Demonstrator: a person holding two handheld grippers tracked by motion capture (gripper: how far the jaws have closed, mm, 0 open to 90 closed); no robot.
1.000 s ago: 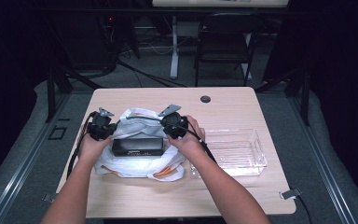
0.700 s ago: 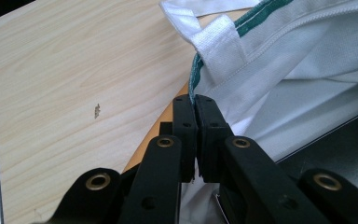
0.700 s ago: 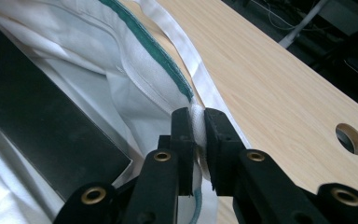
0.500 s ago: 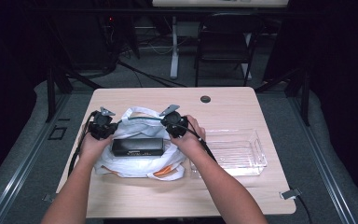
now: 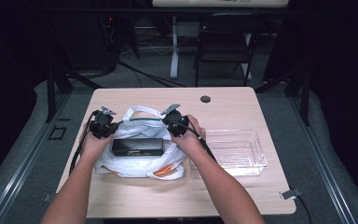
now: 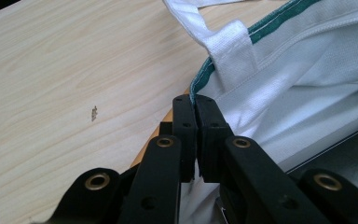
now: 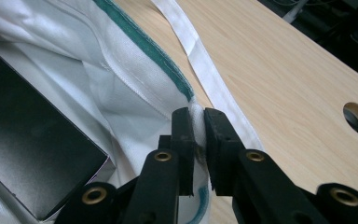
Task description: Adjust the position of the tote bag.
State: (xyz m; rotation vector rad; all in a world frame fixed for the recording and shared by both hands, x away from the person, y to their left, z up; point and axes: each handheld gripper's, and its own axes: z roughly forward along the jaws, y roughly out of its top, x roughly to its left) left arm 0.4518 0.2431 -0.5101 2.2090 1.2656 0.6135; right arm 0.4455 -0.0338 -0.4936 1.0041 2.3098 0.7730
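Both grippers pinch the white bag's [image 5: 140,163] green-trimmed rim — left gripper [image 6: 195,105] and right gripper [image 7: 196,116], fingers clamped on fabric. The black box [image 5: 137,146] rests at the bag's mouth on the surface [image 5: 233,105] — getting it fully inside likely remains.

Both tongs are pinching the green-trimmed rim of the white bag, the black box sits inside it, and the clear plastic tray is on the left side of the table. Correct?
Not quite. The clear plastic tray sits to the right of the white bag, as the high view shows. The rest holds: the left tongs and right tongs each pinch the green-trimmed rim, with the black box inside the bag.
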